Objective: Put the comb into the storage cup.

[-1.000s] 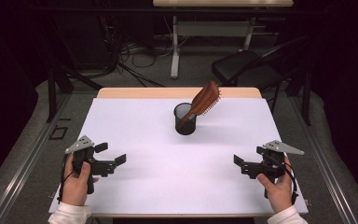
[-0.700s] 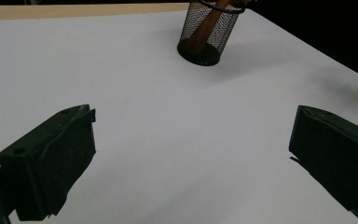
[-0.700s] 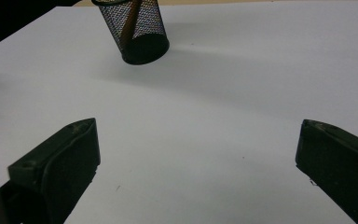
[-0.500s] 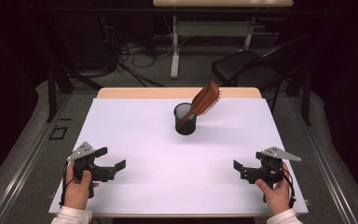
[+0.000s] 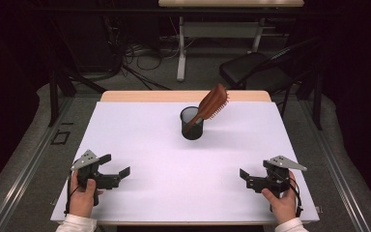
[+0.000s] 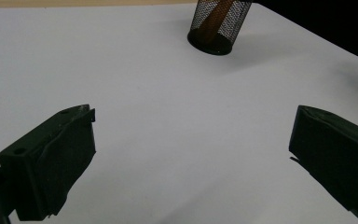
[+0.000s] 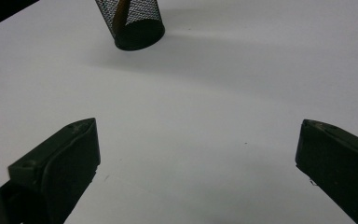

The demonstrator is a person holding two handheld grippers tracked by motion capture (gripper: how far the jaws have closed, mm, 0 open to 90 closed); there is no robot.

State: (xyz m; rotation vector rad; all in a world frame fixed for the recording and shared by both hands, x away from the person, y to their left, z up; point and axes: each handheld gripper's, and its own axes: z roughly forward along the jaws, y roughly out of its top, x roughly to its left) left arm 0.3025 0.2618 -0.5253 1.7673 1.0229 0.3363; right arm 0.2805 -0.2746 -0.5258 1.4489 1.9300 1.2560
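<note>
At the near left corner of the white table (image 5: 140,140), the person's left hand (image 5: 83,199) holds the left gripper (image 5: 115,170) low over the surface. Its jaws stand wide apart with nothing between them, pointing toward the table's middle. In the left gripper view the two black jaws rise from the bottom corners with bare white tabletop between them, and the mesh cup (image 6: 219,25) stands far ahead near the top edge.

In the middle of the table, toward its far side, stands the black mesh cup (image 5: 192,123), upright. A brown hairbrush (image 5: 212,102) sits in it handle down; its head leans out over the rim to the right and away, bristles facing right. Both grippers are well apart from the cup.

At the near right corner, the right hand (image 5: 282,205) holds the right gripper (image 5: 247,176), also low over the table. Its jaws are spread wide and empty, pointing left toward the middle. In the right gripper view the cup (image 7: 133,23) shows at the upper left, with the brush handle (image 7: 119,13) visible through the mesh.

Beyond the table lies a dark floor with cables (image 5: 140,53) and a black chair (image 5: 251,70).
</note>
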